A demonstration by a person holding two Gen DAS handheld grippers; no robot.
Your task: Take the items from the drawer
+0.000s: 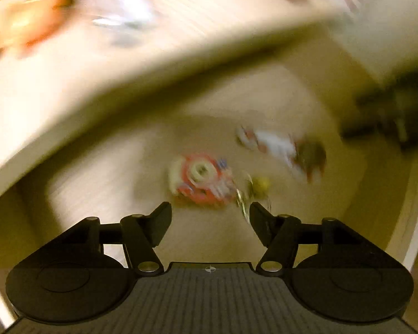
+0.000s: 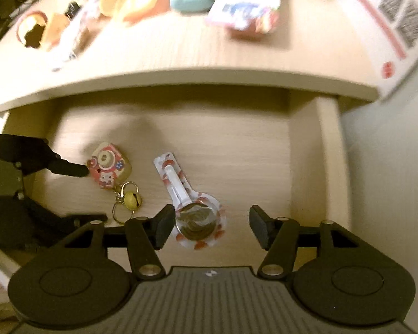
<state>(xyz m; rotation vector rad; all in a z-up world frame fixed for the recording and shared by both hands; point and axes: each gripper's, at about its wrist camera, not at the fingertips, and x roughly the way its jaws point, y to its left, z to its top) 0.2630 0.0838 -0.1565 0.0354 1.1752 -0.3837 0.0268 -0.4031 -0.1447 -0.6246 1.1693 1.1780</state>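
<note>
Drawer (image 2: 237, 150) open under desk (image 2: 181, 64) — I see keychain (image 2: 110, 167), wrapped spoon (image 2: 192, 208); left tool (image 2: 83, 194) and right tool (image 2: 209, 229) both released.

Dim yellow light, left view motion-blurred (fisheye-bent edges)

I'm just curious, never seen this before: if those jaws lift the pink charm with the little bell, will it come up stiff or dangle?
The keychain charm looks flat and rigid, so it probably lifts stiffly. The bell and rings hang loosely linked, so they would likely swing and jingle. It seems light.
</note>
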